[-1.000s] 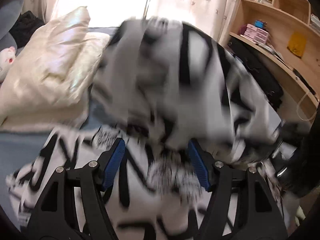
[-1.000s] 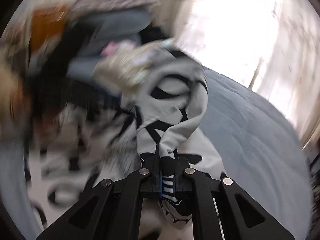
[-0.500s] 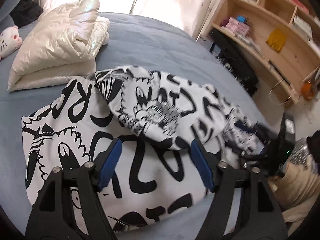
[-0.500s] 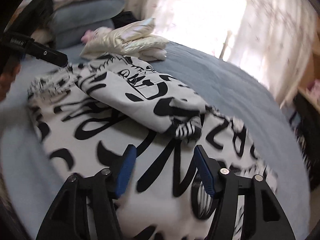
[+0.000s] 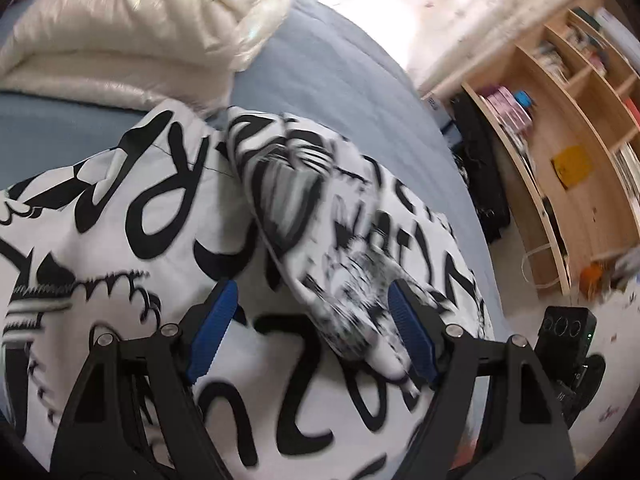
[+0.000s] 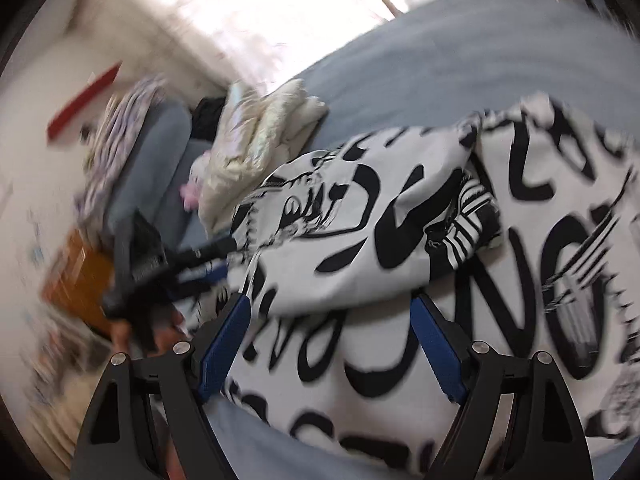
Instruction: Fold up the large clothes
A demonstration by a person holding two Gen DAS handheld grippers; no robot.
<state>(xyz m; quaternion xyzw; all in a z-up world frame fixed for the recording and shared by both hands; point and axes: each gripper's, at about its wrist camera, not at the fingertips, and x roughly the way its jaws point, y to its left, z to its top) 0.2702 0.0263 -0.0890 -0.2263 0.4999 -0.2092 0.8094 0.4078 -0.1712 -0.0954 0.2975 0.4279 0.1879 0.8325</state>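
A large white garment with bold black lettering (image 5: 132, 208) lies spread on the blue bed (image 5: 344, 80). One sleeve (image 5: 332, 240) is folded across its body; it also shows in the right wrist view (image 6: 380, 236). My left gripper (image 5: 310, 334) is open and empty, hovering just above the folded sleeve. My right gripper (image 6: 332, 340) is open and empty over the garment's near edge (image 6: 400, 380). The left gripper also shows in the right wrist view (image 6: 176, 264), at the garment's left side.
A folded cream puffer jacket (image 5: 132, 28) lies at the far end of the bed, touching the garment. A wooden bookshelf (image 5: 568, 128) and black bags (image 5: 480, 168) stand to the right of the bed. Grey pillows (image 6: 156, 160) are at the bed's head.
A second ago my right gripper was shut on the sleeve, carrying it over the garment. It has let go; the sleeve now lies folded across. Both grippers are open and have shifted.
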